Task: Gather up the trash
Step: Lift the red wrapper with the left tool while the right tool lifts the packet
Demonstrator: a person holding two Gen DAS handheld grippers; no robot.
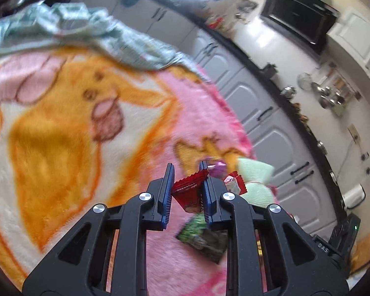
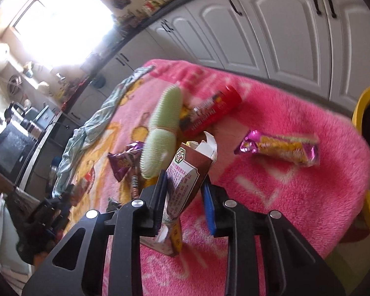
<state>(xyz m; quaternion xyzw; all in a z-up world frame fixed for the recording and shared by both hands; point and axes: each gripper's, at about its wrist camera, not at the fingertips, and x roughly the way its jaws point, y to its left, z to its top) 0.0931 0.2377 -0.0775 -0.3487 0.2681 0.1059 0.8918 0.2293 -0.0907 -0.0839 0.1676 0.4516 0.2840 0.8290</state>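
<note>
Between right fingers [image 2: 185, 190], brown carton [image 2: 185, 172], upright

Both wrist views look down along their fingers, close over the pink blanket [image 2: 296, 185]. Each faces the grey cabinets; both share the green bow [image 1: 255, 180] mid-blanket.

Both tools look alike. The left gripper [image 1: 186, 187] fills the lower middle of its frame — matte black plastic arms with triangular cut-outs, fanning out toward the bottom corners. Four round silver screws sit in an arc across the linkage. The fingers [image 1: 167, 192] are thin upright blades with ribbed blue pads on their inner faces. The right gripper [image 2: 185, 192], lower centre of its own frame, has the same black frame, the same silver screw heads and blue-faced fingers [image 2: 208, 208].
</note>
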